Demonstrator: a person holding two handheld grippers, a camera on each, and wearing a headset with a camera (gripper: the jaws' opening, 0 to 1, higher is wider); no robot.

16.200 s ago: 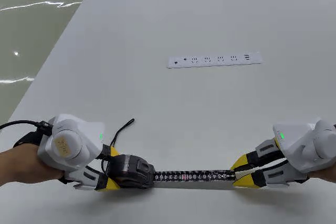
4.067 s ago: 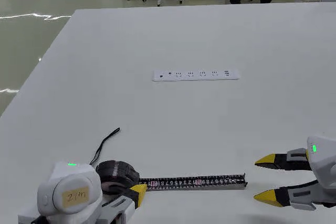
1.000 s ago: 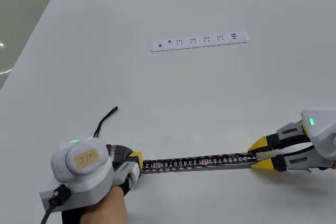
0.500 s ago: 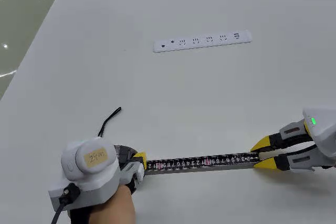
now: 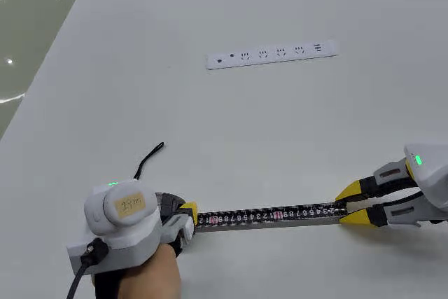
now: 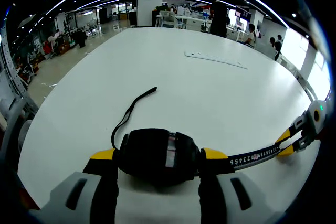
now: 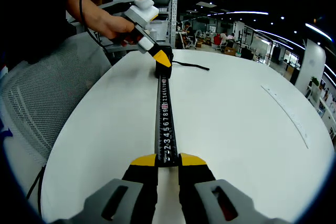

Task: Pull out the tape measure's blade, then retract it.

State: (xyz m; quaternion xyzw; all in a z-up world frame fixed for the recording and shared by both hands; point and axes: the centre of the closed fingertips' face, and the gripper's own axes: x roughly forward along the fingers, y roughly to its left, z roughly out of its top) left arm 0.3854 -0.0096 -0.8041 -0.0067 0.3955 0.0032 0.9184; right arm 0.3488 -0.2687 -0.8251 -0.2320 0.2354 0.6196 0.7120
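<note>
The black tape measure case [image 6: 157, 155] rests on the white table near its front edge, with my left gripper [image 6: 158, 156] shut on both its sides. In the head view the left gripper [image 5: 183, 218] covers most of the case [image 5: 168, 204]. The black blade [image 5: 269, 214] with white numbers lies flat on the table, stretched out to the right. My right gripper [image 5: 350, 204] is shut on the blade's end. Seen from the right gripper [image 7: 168, 160], the blade [image 7: 165, 116] runs straight ahead to the case [image 7: 164, 65]. A black wrist strap [image 5: 147, 160] trails from the case.
A long white power strip [image 5: 273, 54] lies across the middle of the table, well beyond the tape. The table's left edge [image 5: 42, 68] drops to a shiny floor. A person's hand [image 5: 143, 274] holds the left gripper at the front edge.
Over the last second the grips have held and the blade stays about as long. Four seconds ago the right gripper was open and off the blade's end.
</note>
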